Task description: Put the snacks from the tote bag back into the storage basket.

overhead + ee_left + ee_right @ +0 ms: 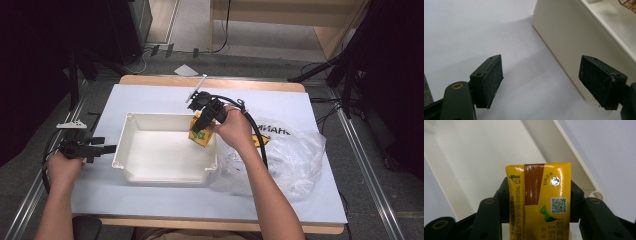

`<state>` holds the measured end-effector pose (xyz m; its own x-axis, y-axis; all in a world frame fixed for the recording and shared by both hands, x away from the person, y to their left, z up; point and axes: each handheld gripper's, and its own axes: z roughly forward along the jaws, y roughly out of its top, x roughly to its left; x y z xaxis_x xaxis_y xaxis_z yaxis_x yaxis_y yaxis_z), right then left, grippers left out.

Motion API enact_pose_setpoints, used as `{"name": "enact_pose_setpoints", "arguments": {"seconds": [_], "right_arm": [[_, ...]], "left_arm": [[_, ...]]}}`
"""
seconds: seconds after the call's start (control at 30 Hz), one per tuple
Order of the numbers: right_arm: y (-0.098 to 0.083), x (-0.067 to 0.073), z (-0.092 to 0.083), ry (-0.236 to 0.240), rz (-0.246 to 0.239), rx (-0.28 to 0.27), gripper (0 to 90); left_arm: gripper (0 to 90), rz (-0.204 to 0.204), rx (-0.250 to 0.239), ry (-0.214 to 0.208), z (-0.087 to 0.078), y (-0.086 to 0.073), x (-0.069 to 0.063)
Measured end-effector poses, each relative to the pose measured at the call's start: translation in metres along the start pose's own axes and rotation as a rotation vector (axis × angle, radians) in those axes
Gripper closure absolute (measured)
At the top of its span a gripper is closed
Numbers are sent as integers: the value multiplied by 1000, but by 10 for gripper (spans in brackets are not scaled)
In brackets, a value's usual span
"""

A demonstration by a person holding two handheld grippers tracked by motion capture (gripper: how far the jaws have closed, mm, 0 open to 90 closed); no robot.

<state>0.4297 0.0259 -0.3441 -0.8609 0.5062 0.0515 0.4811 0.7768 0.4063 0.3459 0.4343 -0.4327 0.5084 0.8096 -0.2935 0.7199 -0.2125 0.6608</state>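
Right tool [204, 121] clamped on yellow carton [539, 200] above white bin [131, 150] — left tool [549, 82] apart beside it

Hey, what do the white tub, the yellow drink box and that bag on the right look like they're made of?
White tub: probably molded plastic, matte cream walls with a rolled rim. Yellow drink box, held in the right claw: likely coated paperboard, glossy, with a foil straw-hole seal and "flatten before disposal" printed on it. Bag: thin clear plastic film, crinkled and see-through.
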Motion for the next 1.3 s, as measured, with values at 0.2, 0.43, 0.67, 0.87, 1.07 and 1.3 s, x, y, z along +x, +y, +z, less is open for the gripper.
{"name": "enact_pose_setpoints", "arguments": {"seconds": [0.2, 0.43, 0.67, 0.87, 1.07, 1.3], "right_arm": [[2, 1, 8, -12, -1, 9, 537], [3, -1, 21, -14, -14, 26, 537], [5, -2, 26, -22, -2, 38, 537], [6, -2, 31, -35, -2, 41, 537], [7, -3, 33, -63, 5, 46, 536], [4, -9, 35, -45, 44, 23, 533]], "left_arm": [[207, 2, 4, -1, 0, 0, -1], [207, 3, 4, -1, 0, 0, 0], [208, 3, 7, -3, 0, 0, 0], [208, 4, 7, -3, 0, 0, 0], [208, 3, 7, -4, 1, 0, 0], [208, 5, 7, -3, 1, 0, -1]]}}
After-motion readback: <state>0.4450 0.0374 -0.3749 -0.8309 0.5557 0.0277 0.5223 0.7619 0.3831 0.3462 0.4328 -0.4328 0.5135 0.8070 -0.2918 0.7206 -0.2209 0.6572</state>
